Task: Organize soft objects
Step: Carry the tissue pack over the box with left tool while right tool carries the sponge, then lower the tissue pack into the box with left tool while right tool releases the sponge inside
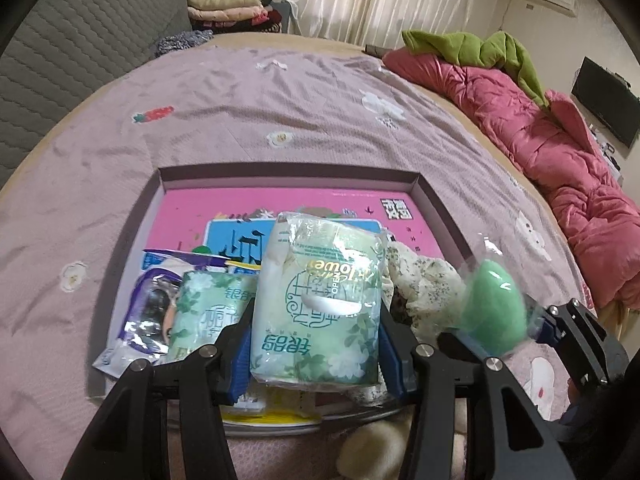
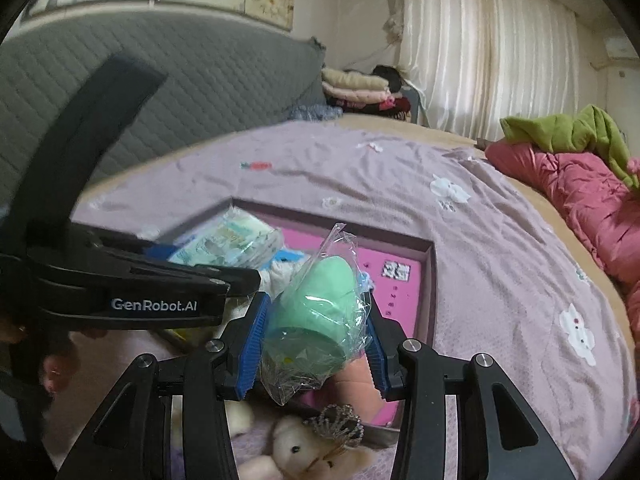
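Observation:
My left gripper (image 1: 316, 344) is shut on a green tissue pack (image 1: 320, 304) and holds it above the pink-floored box (image 1: 424, 184); the pack also shows in the right wrist view (image 2: 228, 240). My right gripper (image 2: 316, 332) is shut on a green egg-shaped sponge in clear wrap (image 2: 320, 316), held over the box's near right part; the sponge also shows in the left wrist view (image 1: 492, 308). In the box lie a second tissue pack (image 1: 204, 312), a purple-edged packet (image 1: 140, 320) and a floral cloth (image 1: 424, 280).
The box sits on a mauve bedspread (image 1: 280, 100). A white plush toy with a small crown (image 2: 312, 448) lies just in front of the box. A pink quilt (image 1: 540, 128) with green cloth lies at right. Folded clothes (image 1: 228, 8) are stacked at the back.

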{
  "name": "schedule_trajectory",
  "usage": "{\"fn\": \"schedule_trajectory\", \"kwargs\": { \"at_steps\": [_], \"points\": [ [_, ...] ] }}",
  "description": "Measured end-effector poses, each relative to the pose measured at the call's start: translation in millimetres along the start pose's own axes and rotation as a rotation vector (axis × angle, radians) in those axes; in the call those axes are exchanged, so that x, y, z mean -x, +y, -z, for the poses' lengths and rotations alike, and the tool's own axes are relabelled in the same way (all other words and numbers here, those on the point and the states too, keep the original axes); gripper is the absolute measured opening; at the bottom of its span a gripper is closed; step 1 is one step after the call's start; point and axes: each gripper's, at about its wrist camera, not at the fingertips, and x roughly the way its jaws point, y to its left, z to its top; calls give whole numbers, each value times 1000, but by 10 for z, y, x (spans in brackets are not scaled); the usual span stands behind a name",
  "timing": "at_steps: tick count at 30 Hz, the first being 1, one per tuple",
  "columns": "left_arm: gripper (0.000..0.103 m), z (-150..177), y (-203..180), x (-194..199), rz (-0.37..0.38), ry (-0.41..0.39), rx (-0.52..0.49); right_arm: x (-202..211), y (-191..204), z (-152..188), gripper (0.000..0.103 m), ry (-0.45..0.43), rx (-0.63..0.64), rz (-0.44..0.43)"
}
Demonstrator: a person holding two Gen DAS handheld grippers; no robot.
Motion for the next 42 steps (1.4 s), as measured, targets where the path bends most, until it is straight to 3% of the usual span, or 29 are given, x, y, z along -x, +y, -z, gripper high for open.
{"fn": "schedule_trajectory", "kwargs": {
  "at_steps": [4, 15, 17, 19, 23, 34, 42],
  "points": [
    [52, 41, -57, -81, 3, 16, -8, -154, -12, 79, 46, 56, -2, 9],
    [52, 127, -100, -142, 18, 32, -16, -200, 13, 157, 48, 64, 37, 47],
    [52, 120, -79, -125, 24, 30, -7, -187, -2, 171, 58, 66, 37, 50],
    [52, 112, -70, -113, 27, 31, -1, -168, -6, 181, 61, 67, 42, 59],
    [52, 98, -72, -116, 23, 33, -2, -84, -38, 188, 69, 49, 49, 74],
    [61, 27, -97, -14, 23, 5, 9, 168, -236, 180, 72, -5, -2, 72],
    [62, -17, -116, 125, 13, -32, 13, 300, -250, 160, 72, -38, -34, 50]
  ]
}}
